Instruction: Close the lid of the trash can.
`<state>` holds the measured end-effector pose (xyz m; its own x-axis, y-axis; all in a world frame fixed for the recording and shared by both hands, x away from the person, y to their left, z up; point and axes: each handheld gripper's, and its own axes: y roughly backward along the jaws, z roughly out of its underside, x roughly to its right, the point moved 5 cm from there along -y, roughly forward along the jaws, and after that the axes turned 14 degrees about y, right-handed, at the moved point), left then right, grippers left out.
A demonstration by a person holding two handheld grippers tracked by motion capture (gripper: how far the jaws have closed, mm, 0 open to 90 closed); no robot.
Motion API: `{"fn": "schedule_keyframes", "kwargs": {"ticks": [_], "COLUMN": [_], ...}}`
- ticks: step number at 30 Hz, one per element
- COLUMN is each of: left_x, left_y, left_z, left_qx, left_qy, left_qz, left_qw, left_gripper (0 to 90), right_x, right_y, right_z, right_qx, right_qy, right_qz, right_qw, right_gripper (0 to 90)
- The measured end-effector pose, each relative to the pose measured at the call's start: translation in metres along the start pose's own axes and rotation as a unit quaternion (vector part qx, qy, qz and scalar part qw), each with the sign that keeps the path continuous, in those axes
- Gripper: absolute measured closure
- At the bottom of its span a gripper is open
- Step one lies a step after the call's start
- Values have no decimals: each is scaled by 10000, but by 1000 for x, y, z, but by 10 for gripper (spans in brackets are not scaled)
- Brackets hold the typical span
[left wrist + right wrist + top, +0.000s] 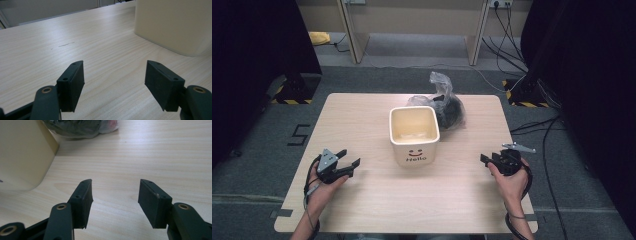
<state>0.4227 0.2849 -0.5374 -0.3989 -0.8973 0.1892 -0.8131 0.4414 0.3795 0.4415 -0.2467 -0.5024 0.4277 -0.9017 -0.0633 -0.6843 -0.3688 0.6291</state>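
- Two grippers sat low over the desk (362, 200), one per hand, both empty.
- Left gripper (351, 162) was near the desk's left edge, towards the near side; jaws stood wide apart w/ nothing between them, pointing roughly at the bin.
- In the left gripper view the left gripper (115, 82) showed bare wood between its pads, bin wall (175, 25) up at the top right, well clear of the tips.
- Right gripper (490, 159) was near the right edge, about level w/ the left one; jaws also wide, holding nothing, aimed towards the desk's middle.
- In the right gripper view the right gripper (115, 202) had only wood between the pads; bin corner (22, 155) at left, apart from the tips.
- Bin (414, 135): cream, square-ish, upright, at mid-desk, open top, smiley + "Hello" on the near face. Pale inside; contents unclear.
- Bag (444, 105): clear plastic w/ dark stuff inside, knotted top sticking up, just behind the bin's far right corner, towards the far edge. Touching the bin or not: couldn't tell.
- In the right gripper view the bag (80, 127) lay beyond the bin, far from the jaws.
- Neither gripper touched bin or bag.
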Motion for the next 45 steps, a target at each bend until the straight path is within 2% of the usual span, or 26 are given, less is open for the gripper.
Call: {"fn": "schedule_keyframes", "kwargs": {"ticks": [23,24,25,30,35,45], "left_x": [0,0,0,0,-1,0], "left_y": [0,0,0,0,0,0], "left_z": [0,0,0,0,0,0], "left_qx": [14,15,12,18,25,12], "left_qy": [20,19,20,21,34,21], "left_qz": [-9,-9,-9,-6,2,8], "left_qw": [10000,10000,10000,10000,10000,10000], "left_gripper": [313,314,313,313,313,313], "right_x": [10,9,11,11,10,17], "right_y": [5,5,5,6,5,-1], "right_z": [27,28,29,34,38,46], "right_qx": [27,13,35,103,205,153], "right_qy": [-56,-110,-29,12,178,226], "right_qz": [124,132,142,207,231,318], "right_qw": [9999,9999,9999,9997,9994,9991], "right_gripper": [444,443,443,442,441,435]}}
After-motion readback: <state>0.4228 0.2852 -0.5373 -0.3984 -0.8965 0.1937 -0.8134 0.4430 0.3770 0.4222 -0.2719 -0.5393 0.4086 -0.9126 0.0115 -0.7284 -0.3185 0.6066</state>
